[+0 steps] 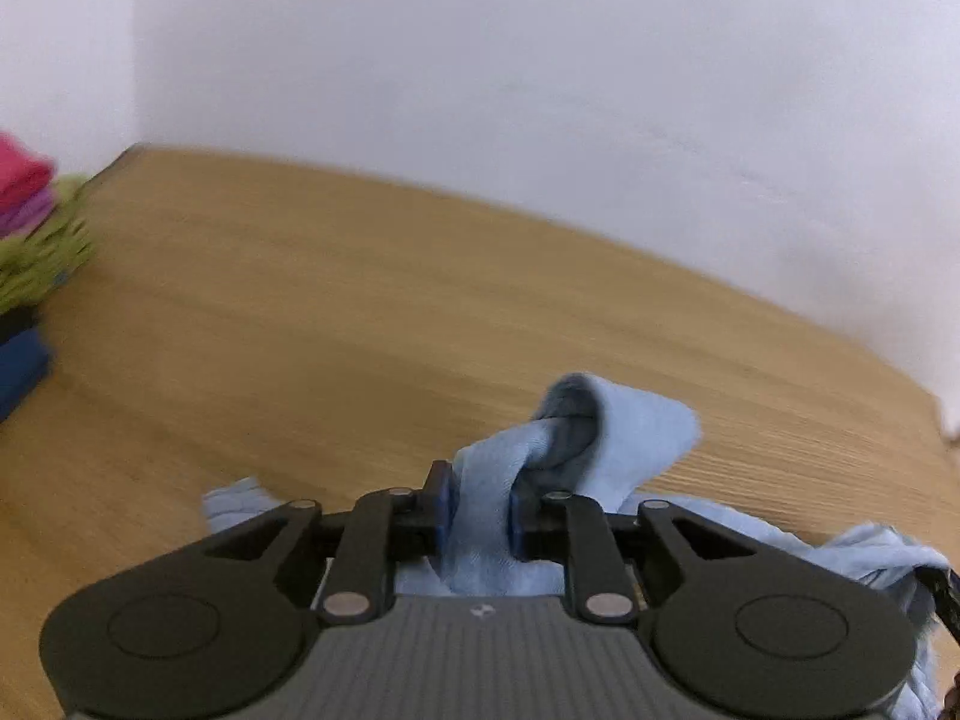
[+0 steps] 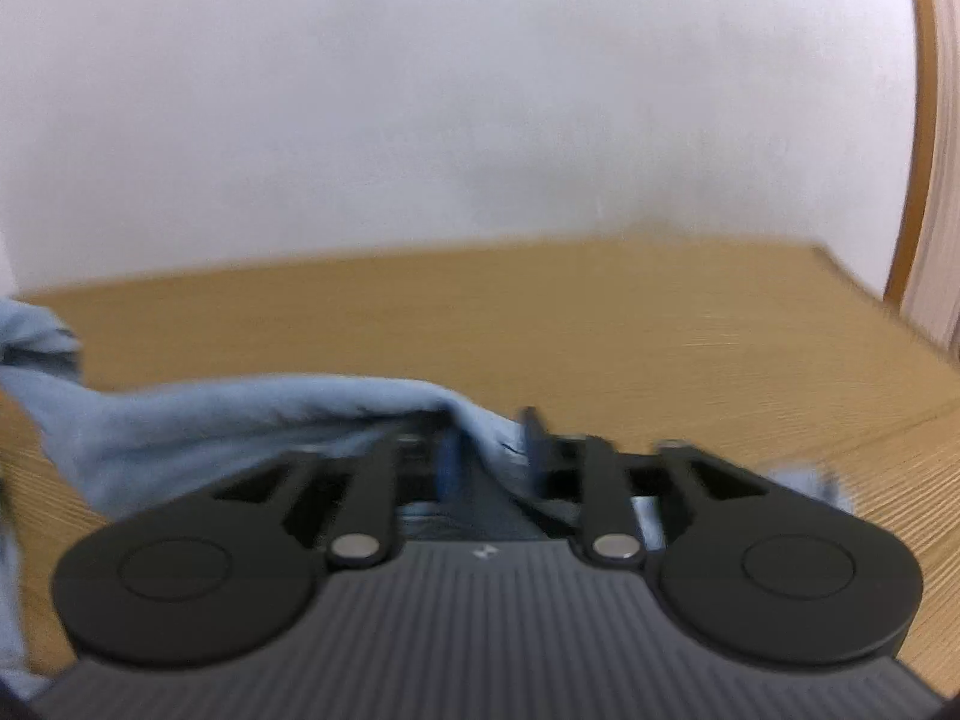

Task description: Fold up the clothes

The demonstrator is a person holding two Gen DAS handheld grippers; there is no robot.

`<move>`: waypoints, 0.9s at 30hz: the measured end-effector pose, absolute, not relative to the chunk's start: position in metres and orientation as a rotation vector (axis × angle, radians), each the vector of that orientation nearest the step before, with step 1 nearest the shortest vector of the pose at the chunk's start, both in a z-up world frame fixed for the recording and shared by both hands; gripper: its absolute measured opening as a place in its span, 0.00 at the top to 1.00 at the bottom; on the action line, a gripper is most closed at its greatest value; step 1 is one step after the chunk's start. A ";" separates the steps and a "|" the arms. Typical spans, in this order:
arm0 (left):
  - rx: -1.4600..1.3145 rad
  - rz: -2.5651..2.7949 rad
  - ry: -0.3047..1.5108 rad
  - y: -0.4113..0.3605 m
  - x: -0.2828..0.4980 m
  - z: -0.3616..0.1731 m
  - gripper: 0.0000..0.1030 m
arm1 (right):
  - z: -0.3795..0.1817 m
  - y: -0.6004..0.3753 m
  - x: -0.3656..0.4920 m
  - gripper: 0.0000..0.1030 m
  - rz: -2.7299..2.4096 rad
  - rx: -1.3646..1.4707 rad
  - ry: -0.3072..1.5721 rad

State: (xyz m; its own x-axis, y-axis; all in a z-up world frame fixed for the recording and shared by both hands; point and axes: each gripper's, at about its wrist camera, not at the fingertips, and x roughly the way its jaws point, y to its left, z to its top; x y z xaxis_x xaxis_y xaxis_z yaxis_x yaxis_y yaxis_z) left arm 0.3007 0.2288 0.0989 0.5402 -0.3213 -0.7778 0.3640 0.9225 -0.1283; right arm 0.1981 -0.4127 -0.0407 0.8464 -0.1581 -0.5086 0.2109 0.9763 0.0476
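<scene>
one blue garment (image 1: 624,432) in two tongs (image 1: 478,501) (image 2: 489,450)

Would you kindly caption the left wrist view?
Left tool pinching light blue garment above wooden table.

R tool (image 2: 489,450) – blue garment (image 2: 240,414) pinched

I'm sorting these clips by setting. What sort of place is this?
Probably an indoor room set up for folding laundry: a bare wooden table against a plain white wall, a stack of folded clothes at its edge, and a light blue garment.
</scene>
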 end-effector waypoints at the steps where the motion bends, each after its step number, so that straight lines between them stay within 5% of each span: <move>1: 0.024 -0.377 0.911 0.239 0.309 0.105 0.77 | -0.048 -0.413 0.211 0.53 -0.212 0.106 0.564; 4: 0.028 -0.334 0.918 0.265 0.322 0.107 0.51 | -0.047 -0.400 0.206 0.53 -0.234 0.061 0.567; 9: -0.020 -0.308 0.941 0.290 0.326 0.104 0.48 | -0.038 -0.356 0.188 0.37 -0.059 -0.087 0.479; 16: 0.198 -0.443 0.955 0.275 0.294 0.062 0.38 | -0.050 -0.274 0.190 0.37 0.269 -0.427 0.440; 24: 0.330 -0.533 0.983 0.265 0.294 0.016 0.38 | -0.083 -0.237 0.233 0.37 0.292 -0.619 0.489; 26: 0.334 -0.528 0.969 0.270 0.304 0.012 0.44 | -0.090 -0.238 0.238 0.37 0.282 -0.617 0.504; 27: 0.337 -0.526 0.962 0.272 0.309 0.010 0.63 | -0.092 -0.239 0.240 0.37 0.277 -0.612 0.511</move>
